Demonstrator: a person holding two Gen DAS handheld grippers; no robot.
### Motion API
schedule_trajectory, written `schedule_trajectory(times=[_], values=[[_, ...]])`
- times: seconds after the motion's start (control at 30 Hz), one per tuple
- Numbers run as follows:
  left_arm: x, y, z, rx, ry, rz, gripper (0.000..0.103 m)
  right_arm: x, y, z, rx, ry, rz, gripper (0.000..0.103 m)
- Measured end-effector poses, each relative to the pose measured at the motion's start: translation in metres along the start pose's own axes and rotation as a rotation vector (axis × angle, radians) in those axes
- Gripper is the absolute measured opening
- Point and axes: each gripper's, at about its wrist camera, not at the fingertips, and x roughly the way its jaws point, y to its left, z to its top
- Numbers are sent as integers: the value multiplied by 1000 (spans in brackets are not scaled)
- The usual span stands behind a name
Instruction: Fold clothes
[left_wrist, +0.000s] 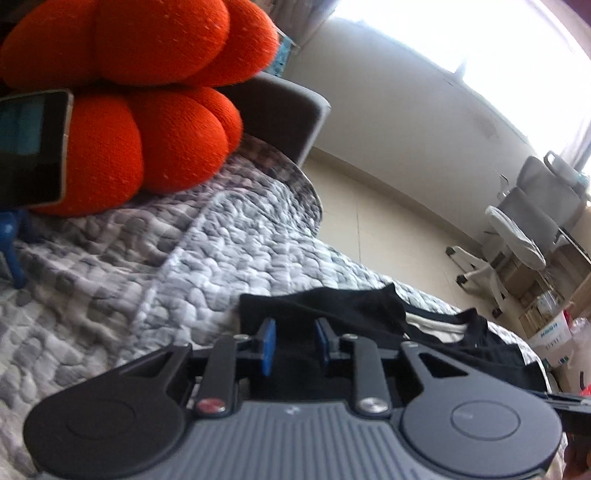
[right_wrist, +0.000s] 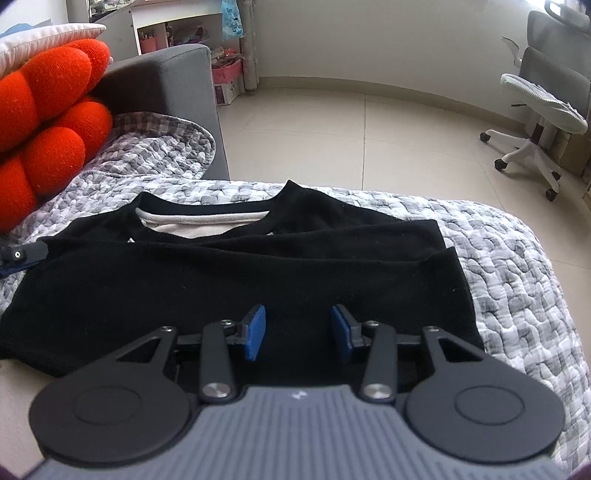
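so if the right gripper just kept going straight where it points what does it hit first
Most likely the black t-shirt spread on the grey quilted cover. The right gripper points down at the cloth, which fills the gap between its open jaws. How far above it the pads sit is unclear.

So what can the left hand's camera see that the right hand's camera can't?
Only the left wrist view shows a dark phone-like screen leaning against the red cushion, and a bright window.

Only the right wrist view shows the black shirt's whole neckline with its pale lining, plus shelves and a pink basket behind the sofa.

Both show the black shirt on the grey quilt, the red cushion, the office chair, and their own blue-padded fingers.
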Motion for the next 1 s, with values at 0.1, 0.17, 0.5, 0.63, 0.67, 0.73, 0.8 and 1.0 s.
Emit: schedule_trajectory(times=[0.1, 0.17, 0.5, 0.63, 0.67, 0.73, 0.8, 1.0], values=[[-7, 8, 6, -25, -22, 41, 26, -7, -8, 3, 34, -21, 0, 44], [-16, 9, 7, -41, -29, 26, 26, -14, -16, 4, 67, -42, 0, 44], [-46, -42, -20, 147, -8, -23, 26, -16, -58, -5, 168, -27, -19, 40], [-30, -43, -34, 156, 101, 23, 26, -23, -69, -9, 209, -28, -23, 40], [-30, -42, -36, 152, 105, 27, 26, -24, -72, -9, 212, -31, -34, 40], [-32, -43, -38, 173, 97, 41, 26, -27, -79, -10, 232, -38, -50, 40], [-33, -44, -40, 192, 95, 57, 26, -28, -87, -12, 262, -42, -61, 40], [-36, -47, -43, 205, 90, 84, 26, -23, -91, -16, 254, -14, -115, 40]])
